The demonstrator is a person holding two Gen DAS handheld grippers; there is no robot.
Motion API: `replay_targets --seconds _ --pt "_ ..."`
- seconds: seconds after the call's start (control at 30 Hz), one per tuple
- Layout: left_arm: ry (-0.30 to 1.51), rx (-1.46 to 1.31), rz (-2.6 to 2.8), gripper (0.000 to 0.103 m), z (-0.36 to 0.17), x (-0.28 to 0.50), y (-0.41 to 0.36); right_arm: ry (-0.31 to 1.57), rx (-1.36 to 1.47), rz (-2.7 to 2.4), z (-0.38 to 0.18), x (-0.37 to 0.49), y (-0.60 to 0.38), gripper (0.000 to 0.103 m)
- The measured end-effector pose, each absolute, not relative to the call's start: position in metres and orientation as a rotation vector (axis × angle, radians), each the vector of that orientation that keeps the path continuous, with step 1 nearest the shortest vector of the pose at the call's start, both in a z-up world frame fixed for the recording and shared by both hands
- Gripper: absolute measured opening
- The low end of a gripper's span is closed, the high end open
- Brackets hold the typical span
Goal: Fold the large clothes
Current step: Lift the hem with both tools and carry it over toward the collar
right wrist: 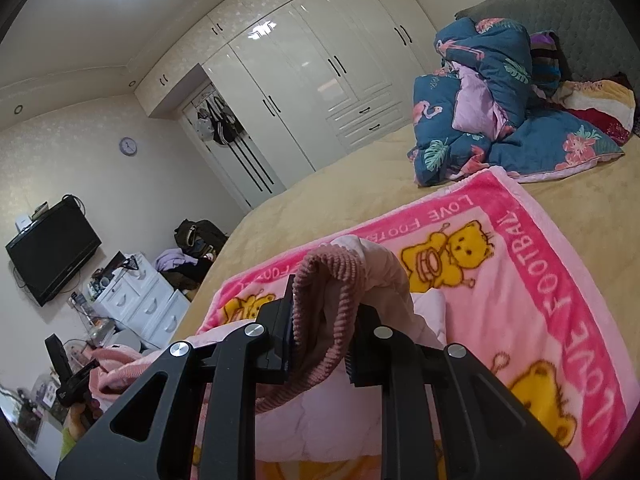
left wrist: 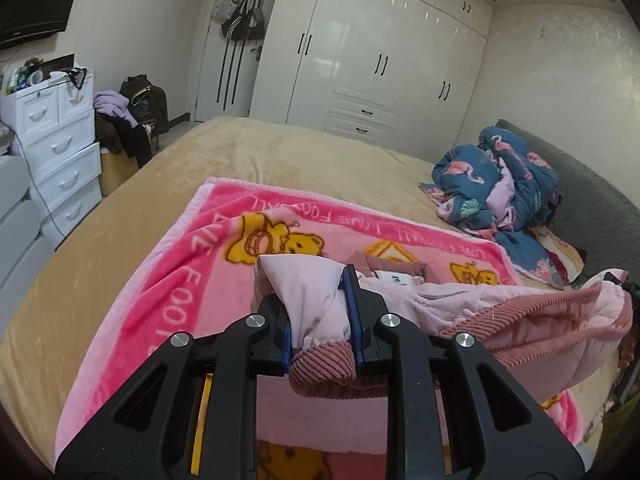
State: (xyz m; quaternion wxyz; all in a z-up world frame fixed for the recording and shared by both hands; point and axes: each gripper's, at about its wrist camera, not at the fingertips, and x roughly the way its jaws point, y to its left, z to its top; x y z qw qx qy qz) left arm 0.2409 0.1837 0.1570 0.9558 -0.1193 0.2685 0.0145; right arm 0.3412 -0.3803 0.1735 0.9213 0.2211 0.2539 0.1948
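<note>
Item: pink padded garment [left wrist: 520, 316], corduroy-trimmed, held up between your two hands over the pink cartoon blanket [left wrist: 192, 248] spread on the bed [left wrist: 260, 152].

Location: the garment hangs in a sagging span from one set of tongs to the other, its body drooping onto the blanket below. A white label shows near its far edge.

Risks from here:
- Uneven lay-down. If one hand drops sooner than the other, the span twists and the fold line comes out crooked.
- Slipping grip. Each bite holds a thick bunched wad of padding and ribbed trim (bulky, springy stuff), so a sharp tug could work the cloth out from the pads.
- Dragging the blanket. The hanging body touches the blanket; pulling sideways could rumple it along with the garment.
- Bunching. The slack middle may fold on itself unless you keep the span taut.

Left tongs [left wrist: 320, 312]: closed tight on a wad of pale pink lining and corduroy cuff, cloth bulging above and below the blue pads.

Right tongs [right wrist: 320, 320]: likewise clamped shut on a corduroy edge with pink padding draped over the far finger.

Nearby: a crumpled blue flamingo quilt [right wrist: 492, 112] well apart at the bed's head.
</note>
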Motion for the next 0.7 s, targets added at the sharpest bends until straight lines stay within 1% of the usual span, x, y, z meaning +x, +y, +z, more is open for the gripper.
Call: replay_targets --seconds 0.7 --pt "0.618 -0.166 0.095 0.016 0.108 0.311 0.180 0.632 0.462 0.320 0.107 0.421 -0.378 0.018"
